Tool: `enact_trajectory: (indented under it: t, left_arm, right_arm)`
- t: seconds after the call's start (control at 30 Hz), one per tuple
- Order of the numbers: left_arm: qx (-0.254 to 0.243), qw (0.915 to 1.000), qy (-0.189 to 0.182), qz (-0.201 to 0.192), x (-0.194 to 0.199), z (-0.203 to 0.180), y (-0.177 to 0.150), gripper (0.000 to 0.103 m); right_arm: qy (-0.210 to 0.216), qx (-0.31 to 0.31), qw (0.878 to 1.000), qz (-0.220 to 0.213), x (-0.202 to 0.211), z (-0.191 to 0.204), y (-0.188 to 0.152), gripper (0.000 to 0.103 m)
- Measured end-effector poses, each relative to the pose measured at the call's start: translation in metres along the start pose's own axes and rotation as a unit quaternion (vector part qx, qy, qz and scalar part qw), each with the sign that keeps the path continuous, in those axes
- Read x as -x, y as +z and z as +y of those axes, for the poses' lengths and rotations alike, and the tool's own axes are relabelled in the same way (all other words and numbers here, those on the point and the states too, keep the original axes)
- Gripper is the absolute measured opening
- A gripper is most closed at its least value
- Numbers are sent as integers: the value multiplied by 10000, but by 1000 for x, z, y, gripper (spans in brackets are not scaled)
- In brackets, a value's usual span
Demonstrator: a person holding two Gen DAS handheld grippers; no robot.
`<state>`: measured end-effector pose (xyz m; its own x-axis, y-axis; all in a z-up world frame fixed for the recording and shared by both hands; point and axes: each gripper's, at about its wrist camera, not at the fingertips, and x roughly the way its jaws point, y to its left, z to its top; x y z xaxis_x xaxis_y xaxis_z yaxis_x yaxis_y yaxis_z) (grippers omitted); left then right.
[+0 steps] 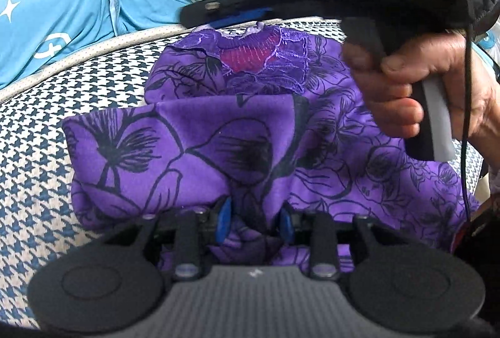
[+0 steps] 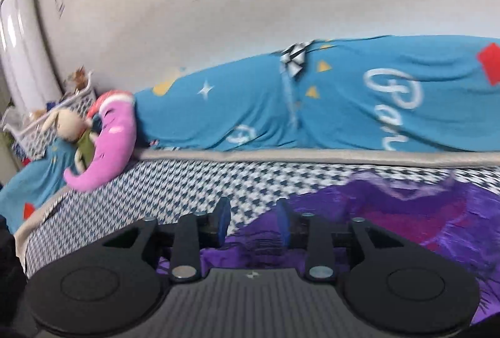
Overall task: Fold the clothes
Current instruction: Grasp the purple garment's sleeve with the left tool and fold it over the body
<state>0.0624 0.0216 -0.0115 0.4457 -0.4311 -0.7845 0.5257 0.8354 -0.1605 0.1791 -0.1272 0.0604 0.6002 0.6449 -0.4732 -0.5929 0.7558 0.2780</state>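
A purple garment (image 1: 343, 150) with a black flower print lies on a houndstooth-patterned surface (image 1: 47, 150), its lace collar (image 1: 250, 53) at the far side. My left gripper (image 1: 255, 224) has a bunched fold of this garment between its blue pads, and the flap rises toward the camera. A hand (image 1: 406, 82) holds my right gripper (image 1: 243, 17) above the collar. In the right wrist view, the right gripper (image 2: 253, 221) stands open with nothing between its fingers, hovering over the garment's (image 2: 406, 213) left edge.
A blue printed sheet (image 2: 343, 103) covers a long raised shape behind the houndstooth surface (image 2: 156, 188). At far left are a pink plush (image 2: 109, 138), a rabbit toy (image 2: 67, 122), a white basket (image 2: 78, 100) and a tall white appliance (image 2: 18, 41).
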Motion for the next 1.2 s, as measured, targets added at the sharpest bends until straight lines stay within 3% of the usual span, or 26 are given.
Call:
enact_trajectory:
  t: [0.3,0.67,0.73,0.8,0.9,1.03,1.2]
  left_arm:
    - [-15,10000,-33,63,-4,5,-3,31]
    - [-19,9999,21,98,-4,3,-7,31]
    - [-27,9999,29,104,-3,1,-8,31]
    - [-23,9999,30,108,-3,1,-8,31]
    - [-2,9999,52,99,-2,0,-8,31]
    - [91,9998,157,59,-3,1,-6,27]
    - [260,9985,444,-160,6,8,1,22]
  right_arm:
    - [-160,616,9952,739,-38,22,-7,47]
    - [-623,396,9880,1358,-68,13,-17,48]
    - [-617,322,9878,1395,-73,7,-21,43]
    - [-637,287,9875,1411,-77,2,-24,23]
    - [-588,234,9885,1370,-79,-4,-28,12]
    - [-378,-135,9922,1181,-74,-12,-23,8]
    - [76,-721,9959,535,-60,-18,-2,8]
